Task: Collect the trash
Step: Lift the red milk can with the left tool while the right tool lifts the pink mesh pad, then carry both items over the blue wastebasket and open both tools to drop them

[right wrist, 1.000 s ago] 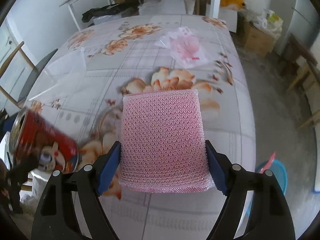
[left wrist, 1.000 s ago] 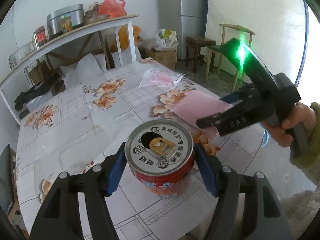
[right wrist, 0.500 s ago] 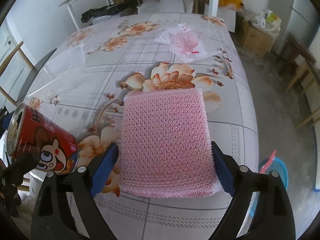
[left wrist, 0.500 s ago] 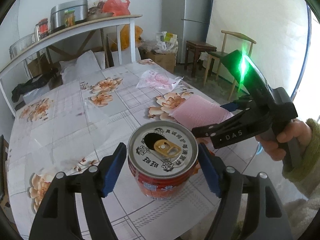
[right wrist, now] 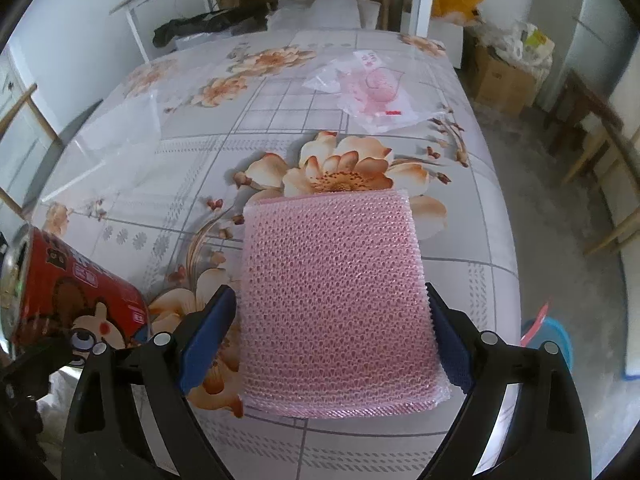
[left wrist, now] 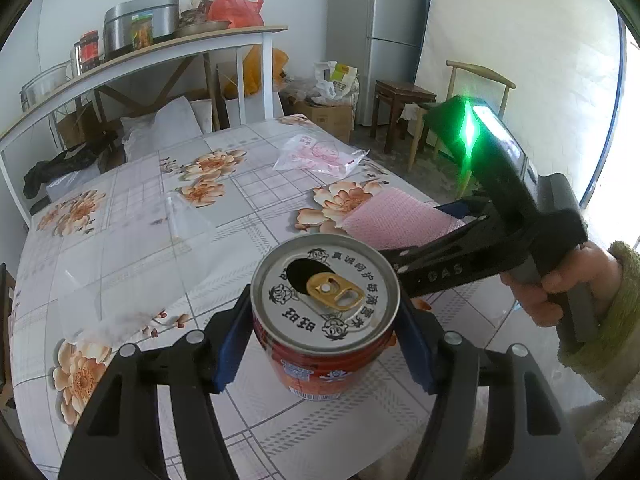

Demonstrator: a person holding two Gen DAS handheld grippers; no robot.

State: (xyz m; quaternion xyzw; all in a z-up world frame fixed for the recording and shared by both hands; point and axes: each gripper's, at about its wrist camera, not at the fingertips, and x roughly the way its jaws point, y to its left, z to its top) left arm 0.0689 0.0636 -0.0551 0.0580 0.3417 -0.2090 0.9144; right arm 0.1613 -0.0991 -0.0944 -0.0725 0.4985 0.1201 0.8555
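Squeezing a red can (left wrist: pixel 324 320) between its blue pads, the left hand-held gripper (left wrist: pixel 324 340) holds it up above the flowered surface (left wrist: pixel 132 216). Just right of the can, the right hand-held gripper (right wrist: pixel 332 336) grips a pink bubble-wrap pouch (right wrist: pixel 336 292). Past the can, a pink-printed plastic bag (left wrist: pixel 320 156) and a clear bag (left wrist: pixel 132 264) lie on the surface.

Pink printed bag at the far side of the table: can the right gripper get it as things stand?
Probably not yet. The right gripper is shut on the pink bubble wrap, so its jaws are full; the tablecloth up to the pink printed bag looks clear.
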